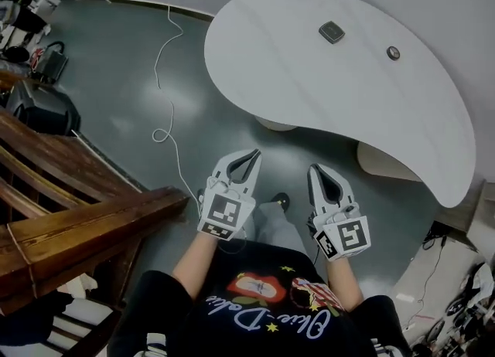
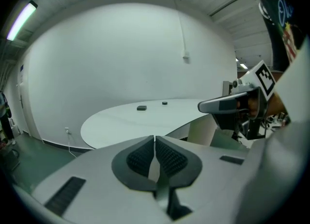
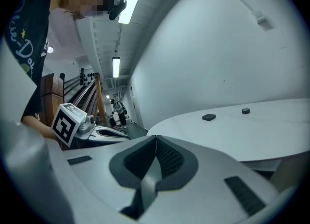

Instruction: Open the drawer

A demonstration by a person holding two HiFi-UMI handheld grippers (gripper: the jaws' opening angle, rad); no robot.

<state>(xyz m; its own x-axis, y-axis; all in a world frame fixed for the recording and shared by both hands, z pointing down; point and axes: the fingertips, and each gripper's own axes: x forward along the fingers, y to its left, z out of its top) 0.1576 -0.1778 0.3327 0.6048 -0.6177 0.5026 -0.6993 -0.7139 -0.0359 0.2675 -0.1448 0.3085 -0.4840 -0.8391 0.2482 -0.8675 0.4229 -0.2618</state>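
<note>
Two grippers in pale grey moulded plastic are held side by side above the floor, near each other but apart. These are the left gripper [image 1: 249,156] and the right gripper [image 1: 315,171]. In the left gripper view its jaws are clenched tip to tip. The dark, finely ribbed pads [image 2: 139,159] bulge into a leaf-shaped outline, and nothing is between them. The right gripper view shows the same: jaws pressed together, grasping nothing, and the ribbed pads [image 3: 170,157] meet along a thin seam.

Ahead of both stands a table [image 1: 325,108] with a smooth, matte white top curved like a kidney. It rests on rounded cream pedestals [image 1: 384,162]. Far back on the top lie a dark puck [image 1: 332,32], square with rounded corners, and a small round disc [image 1: 394,52], well apart from each other.

The floor [image 1: 116,77] is dark grey-green with a dull sheen. A thin white cable [image 1: 164,69] snakes across it from the wall and loops once. To the person's left rises a wooden structure [image 1: 69,216] of worn, glossy brown planks, its nearest corner close beside the left gripper. Black cases [image 1: 42,108] sit beyond it.

I cannot tell from any view where the drawer is.
</note>
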